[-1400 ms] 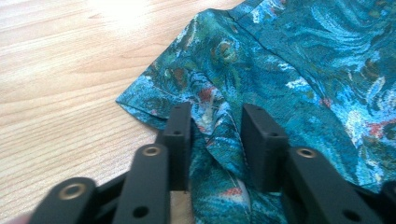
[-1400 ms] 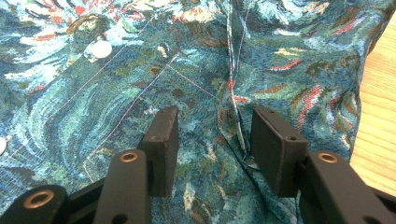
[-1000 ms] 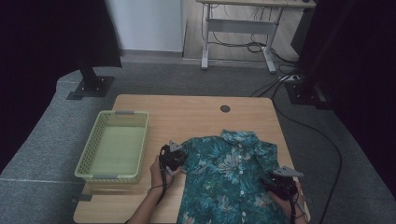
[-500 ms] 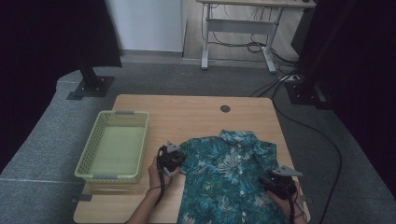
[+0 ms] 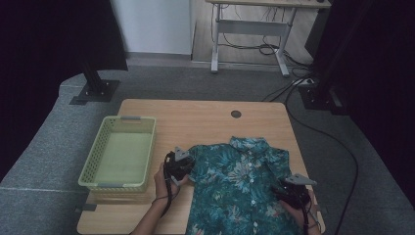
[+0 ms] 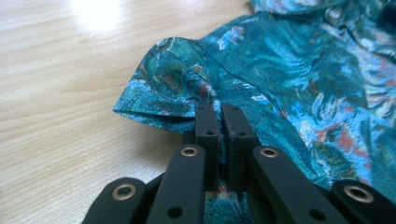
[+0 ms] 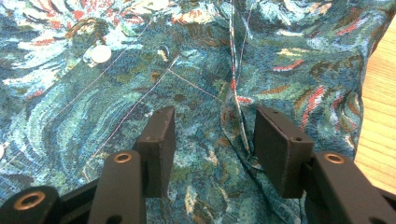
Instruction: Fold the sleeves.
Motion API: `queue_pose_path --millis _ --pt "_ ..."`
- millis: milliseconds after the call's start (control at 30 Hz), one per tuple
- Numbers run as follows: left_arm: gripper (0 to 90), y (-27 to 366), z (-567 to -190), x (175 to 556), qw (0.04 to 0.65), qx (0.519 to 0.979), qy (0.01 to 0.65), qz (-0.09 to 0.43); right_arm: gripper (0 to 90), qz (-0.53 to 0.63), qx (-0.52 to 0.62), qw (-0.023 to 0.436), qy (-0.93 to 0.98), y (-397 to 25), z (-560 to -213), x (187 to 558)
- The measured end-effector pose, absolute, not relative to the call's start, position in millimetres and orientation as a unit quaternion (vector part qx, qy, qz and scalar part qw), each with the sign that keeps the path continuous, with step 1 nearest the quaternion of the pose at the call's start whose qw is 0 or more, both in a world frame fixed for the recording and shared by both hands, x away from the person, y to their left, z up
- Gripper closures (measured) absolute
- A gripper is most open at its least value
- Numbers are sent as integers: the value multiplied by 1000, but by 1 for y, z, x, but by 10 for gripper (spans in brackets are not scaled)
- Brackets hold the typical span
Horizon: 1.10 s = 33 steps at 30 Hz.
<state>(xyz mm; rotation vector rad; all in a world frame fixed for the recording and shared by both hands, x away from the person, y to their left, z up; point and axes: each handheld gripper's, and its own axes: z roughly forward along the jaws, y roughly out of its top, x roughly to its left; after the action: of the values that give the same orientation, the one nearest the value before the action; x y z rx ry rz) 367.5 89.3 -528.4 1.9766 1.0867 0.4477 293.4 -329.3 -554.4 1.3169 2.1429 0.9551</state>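
A: Count? Anything cut off?
B: One shirt (image 5: 238,188) at the bench's (image 5: 195,117) five o'clock, hem cut off; one basket (image 5: 120,152) at nine.
A: Tools?
B: Left hand-held gripper (image 6: 220,122) pinches the sleeve; right hand-held gripper (image 7: 212,140) gapes wide over fabric.
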Motion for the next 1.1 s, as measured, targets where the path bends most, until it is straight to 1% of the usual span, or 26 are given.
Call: queue_pose_path --millis 500,1100 --pt "862 93 -509 363 416 783 424 183 472 349 474 223 777 -319 -555 293" --pt "864 87 -503 360 412 791 413 186 472 351 467 220 781 -309 -555 290"
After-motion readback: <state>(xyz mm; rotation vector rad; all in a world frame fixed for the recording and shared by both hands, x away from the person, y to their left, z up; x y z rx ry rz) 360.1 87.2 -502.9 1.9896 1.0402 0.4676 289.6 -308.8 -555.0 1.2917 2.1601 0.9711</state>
